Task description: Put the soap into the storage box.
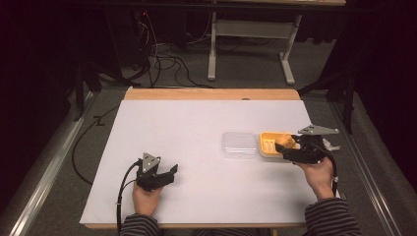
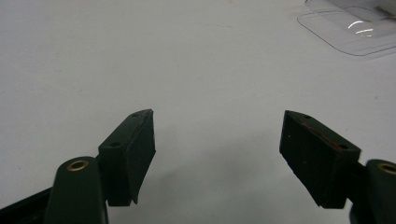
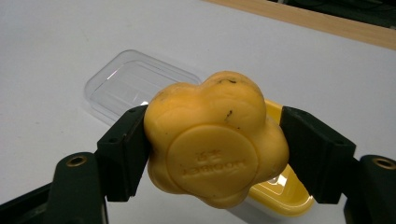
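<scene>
A: Where does the yellow flower-shaped soap (image 3: 215, 140) sit?

B: Between the jaws of the right tool (image 3: 215, 154). In the right gripper view both black pads press on its flanks, so that tool is pinching it. Raised lettering shows on the round face turned toward the camera.

A: And in the high view?

B: There the right tool (image 1: 290, 147) sits at about three o'clock on the white surface (image 1: 196, 128), with the soap (image 1: 285, 141) held above the yellow dish (image 1: 268, 145). Whether the soap touches the dish cannot be told.

A: What lies beside the dish?

B: A clear plastic lid (image 1: 239, 143), flat on the surface, just at the dish's nine o'clock side. In the right gripper view the lid (image 3: 135, 84) shows behind the soap, and the dish (image 3: 280, 196) peeks out below it toward five o'clock.

A: What about the other hand?

B: The left tool (image 1: 169, 173) rests low at about seven o'clock on the surface, well apart from the dish. In the left gripper view its jaws stand spread wide over bare surface, nothing between them (image 2: 217, 154). A corner of the clear lid (image 2: 348, 30) appears at one o'clock.
</scene>
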A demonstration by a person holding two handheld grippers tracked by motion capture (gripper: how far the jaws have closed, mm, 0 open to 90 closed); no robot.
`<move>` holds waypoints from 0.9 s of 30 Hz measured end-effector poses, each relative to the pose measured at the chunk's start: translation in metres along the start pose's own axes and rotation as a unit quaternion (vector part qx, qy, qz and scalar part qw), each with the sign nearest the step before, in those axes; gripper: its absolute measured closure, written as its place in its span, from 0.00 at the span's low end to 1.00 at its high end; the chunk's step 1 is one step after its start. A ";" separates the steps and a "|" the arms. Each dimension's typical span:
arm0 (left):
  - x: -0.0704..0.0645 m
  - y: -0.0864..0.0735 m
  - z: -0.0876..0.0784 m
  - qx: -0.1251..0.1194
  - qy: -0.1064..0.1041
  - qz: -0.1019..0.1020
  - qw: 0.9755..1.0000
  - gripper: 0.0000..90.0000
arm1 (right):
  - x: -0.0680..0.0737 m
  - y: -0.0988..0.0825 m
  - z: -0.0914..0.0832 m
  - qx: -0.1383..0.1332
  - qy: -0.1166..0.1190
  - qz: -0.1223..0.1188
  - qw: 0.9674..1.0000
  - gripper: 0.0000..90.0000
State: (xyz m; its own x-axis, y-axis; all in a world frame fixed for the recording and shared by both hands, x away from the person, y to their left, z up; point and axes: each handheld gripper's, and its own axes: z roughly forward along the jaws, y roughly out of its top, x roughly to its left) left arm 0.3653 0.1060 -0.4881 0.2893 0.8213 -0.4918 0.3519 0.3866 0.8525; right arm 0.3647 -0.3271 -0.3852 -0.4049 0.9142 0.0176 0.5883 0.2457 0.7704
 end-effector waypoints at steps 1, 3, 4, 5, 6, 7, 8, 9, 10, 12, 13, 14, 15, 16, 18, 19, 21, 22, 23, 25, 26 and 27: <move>0.000 0.000 0.000 -0.001 0.000 -0.002 1.000 0.30 | 0.000 0.000 0.001 0.001 -0.001 0.002 1.000 0.31; 0.000 0.000 0.000 0.000 0.000 -0.002 1.000 0.30 | -0.002 0.001 0.005 0.005 -0.001 0.003 1.000 0.31; 0.000 0.000 0.000 0.000 0.000 -0.002 1.000 0.30 | -0.002 0.001 0.005 0.005 -0.001 0.003 1.000 0.31; 0.000 0.000 0.000 0.000 0.001 0.000 1.000 0.30 | -0.003 0.002 0.009 0.008 -0.001 0.002 1.000 0.31; 0.000 0.000 0.000 0.000 0.001 0.000 1.000 0.30 | -0.003 0.002 0.009 0.008 -0.001 0.002 1.000 0.31; 0.000 0.000 0.001 0.001 0.001 -0.001 1.000 0.30 | -0.003 0.002 0.010 0.009 -0.001 0.005 1.000 0.31; 0.001 0.000 0.001 0.004 0.002 0.000 1.000 0.30 | -0.004 0.003 0.013 0.009 -0.002 0.005 1.000 0.31; 0.001 0.000 0.001 0.005 0.003 0.000 1.000 0.30 | -0.005 0.003 0.014 0.011 -0.003 0.004 1.000 0.31; 0.001 0.000 0.001 0.004 0.002 0.001 1.000 0.30 | -0.007 0.003 0.016 0.014 -0.003 0.010 1.000 0.31; 0.001 0.000 0.001 0.005 0.004 0.002 1.000 0.31 | -0.009 0.003 0.018 0.015 -0.006 0.013 1.000 0.31; 0.001 0.000 0.001 0.005 0.004 0.000 1.000 0.31 | -0.011 0.003 0.018 0.014 -0.007 0.016 1.000 0.31; 0.001 0.000 0.001 0.005 0.004 -0.001 1.000 0.31 | -0.012 0.003 0.019 0.014 -0.007 0.019 1.000 0.31; 0.001 0.000 0.001 0.005 0.004 0.000 1.000 0.31 | -0.013 0.003 0.020 0.014 -0.009 0.020 1.000 0.31; 0.001 0.000 0.001 0.005 0.004 0.000 1.000 0.31 | -0.013 0.003 0.020 0.014 -0.009 0.020 1.000 0.31; 0.001 0.000 0.001 0.004 0.008 0.001 1.000 0.31 | -0.016 0.003 0.023 0.020 -0.012 0.024 0.999 0.31; 0.001 0.000 0.002 0.002 0.009 -0.002 1.000 0.32 | -0.017 0.003 0.024 0.022 -0.012 0.027 0.999 0.31; 0.001 0.000 0.002 0.002 0.009 -0.001 1.000 0.32 | -0.019 0.002 0.024 0.024 -0.016 0.030 0.999 0.31; 0.001 0.000 0.002 0.002 0.009 -0.001 1.000 0.32 | -0.020 0.002 0.024 0.025 -0.015 0.033 0.999 0.31; 0.000 0.000 0.002 0.003 0.007 0.000 1.000 0.32 | -0.020 0.002 0.024 0.025 -0.015 0.033 0.999 0.31; 0.000 0.000 0.001 0.001 0.005 0.002 1.000 0.32 | -0.024 0.000 0.027 0.032 -0.019 0.037 0.999 0.31; 0.000 0.000 0.001 0.001 0.005 0.002 1.000 0.32 | -0.025 0.000 0.028 0.036 -0.019 0.041 0.998 0.31; 0.000 0.000 0.001 0.002 0.006 0.001 1.000 0.32 | -0.025 0.000 0.029 0.038 -0.019 0.041 0.998 0.31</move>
State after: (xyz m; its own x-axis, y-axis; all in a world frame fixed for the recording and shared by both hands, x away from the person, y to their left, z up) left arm 0.3664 0.1058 -0.4886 0.2795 0.8271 -0.4876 0.3544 0.3831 0.8530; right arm 0.3951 -0.3409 -0.4042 -0.3264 0.9437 0.0529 0.6708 0.1918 0.7164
